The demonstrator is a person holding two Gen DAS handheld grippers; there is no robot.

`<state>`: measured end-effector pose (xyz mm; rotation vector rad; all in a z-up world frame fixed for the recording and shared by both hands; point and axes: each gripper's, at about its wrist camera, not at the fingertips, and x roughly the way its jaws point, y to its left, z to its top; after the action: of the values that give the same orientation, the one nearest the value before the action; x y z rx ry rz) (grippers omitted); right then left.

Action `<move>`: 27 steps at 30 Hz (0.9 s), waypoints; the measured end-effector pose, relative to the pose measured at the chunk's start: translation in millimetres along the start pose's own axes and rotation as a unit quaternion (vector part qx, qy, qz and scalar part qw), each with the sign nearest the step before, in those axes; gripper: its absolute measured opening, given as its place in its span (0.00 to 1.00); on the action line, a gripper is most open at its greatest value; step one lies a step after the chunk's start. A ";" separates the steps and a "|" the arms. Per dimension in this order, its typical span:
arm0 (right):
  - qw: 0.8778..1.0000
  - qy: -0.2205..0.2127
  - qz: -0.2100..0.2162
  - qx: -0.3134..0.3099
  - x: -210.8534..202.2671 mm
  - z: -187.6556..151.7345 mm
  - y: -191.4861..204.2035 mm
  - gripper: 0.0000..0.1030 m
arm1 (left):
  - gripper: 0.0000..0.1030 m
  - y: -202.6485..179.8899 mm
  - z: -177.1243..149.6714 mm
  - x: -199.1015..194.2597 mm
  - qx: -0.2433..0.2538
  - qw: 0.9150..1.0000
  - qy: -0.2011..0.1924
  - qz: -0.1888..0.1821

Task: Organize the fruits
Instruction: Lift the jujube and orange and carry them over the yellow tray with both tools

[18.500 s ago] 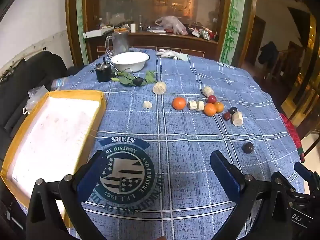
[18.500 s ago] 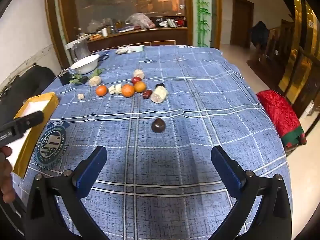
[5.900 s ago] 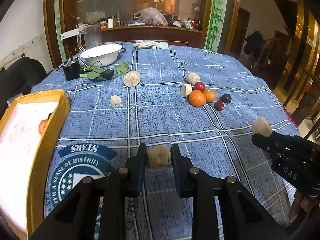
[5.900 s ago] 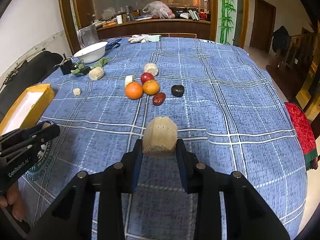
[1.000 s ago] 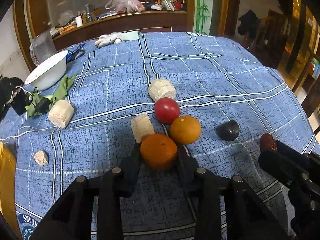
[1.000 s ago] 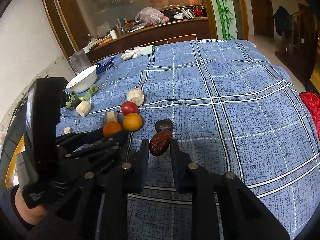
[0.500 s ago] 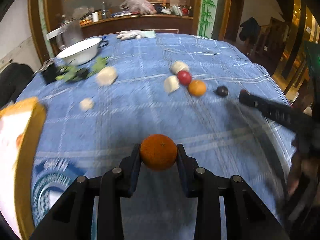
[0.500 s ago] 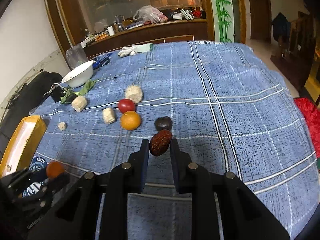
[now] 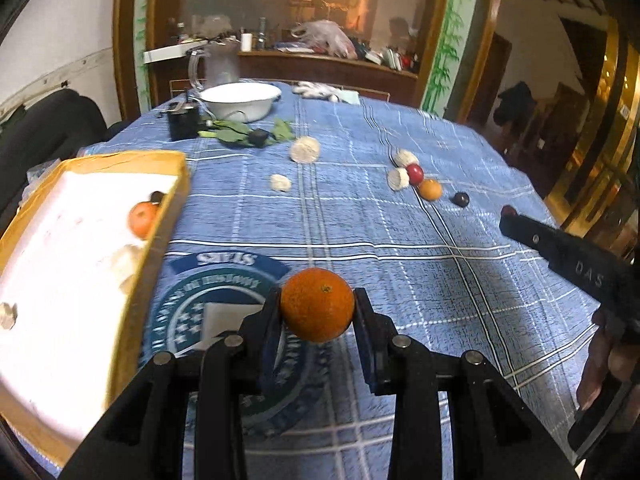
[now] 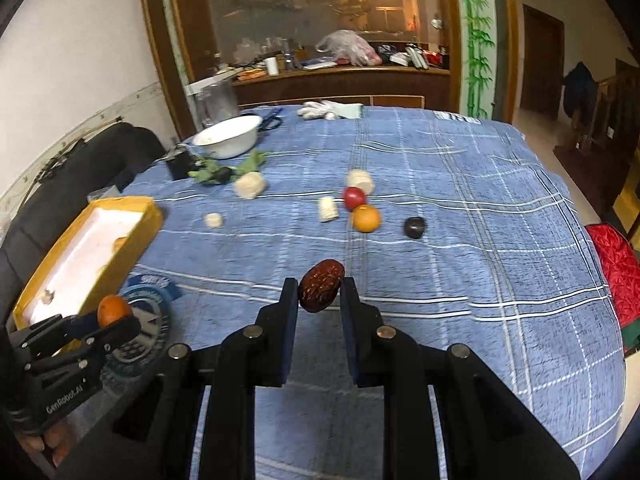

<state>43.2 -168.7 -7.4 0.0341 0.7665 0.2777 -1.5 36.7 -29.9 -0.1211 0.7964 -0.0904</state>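
Two grippers, each gripping one fruit
Left gripper clamps an orange beside the yellow tray; right gripper clamps a red date above the blue tablecloth.

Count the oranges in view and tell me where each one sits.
3: one orange held in the left gripper, one in the yellow box, one loose on the tablecloth. The box wall may hide more.

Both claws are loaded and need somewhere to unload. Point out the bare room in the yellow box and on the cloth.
Most of the yellow box floor is bare; its far right corner is crowded by an orange, a dark fruit and pale pieces. The blue tablecloth is free right of the dark plum. The red fruit cluster is crowded.
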 end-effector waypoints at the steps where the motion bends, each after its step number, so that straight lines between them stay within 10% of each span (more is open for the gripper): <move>1: 1.000 -0.002 0.005 -0.003 -2.7 -0.7 5.3 0.22 | 0.33 5.7 -1.5 -7.0 -0.006 1.000 -0.006 0.001; 27: 0.999 -0.022 0.032 -0.014 -18.1 -34.1 25.6 0.22 | 0.33 4.5 -13.1 -21.4 -0.002 1.000 -0.017 0.026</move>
<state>1.2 -151.2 -16.3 0.0394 0.7185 0.3481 -25.7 42.9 -24.5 -0.1047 0.7655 -0.0377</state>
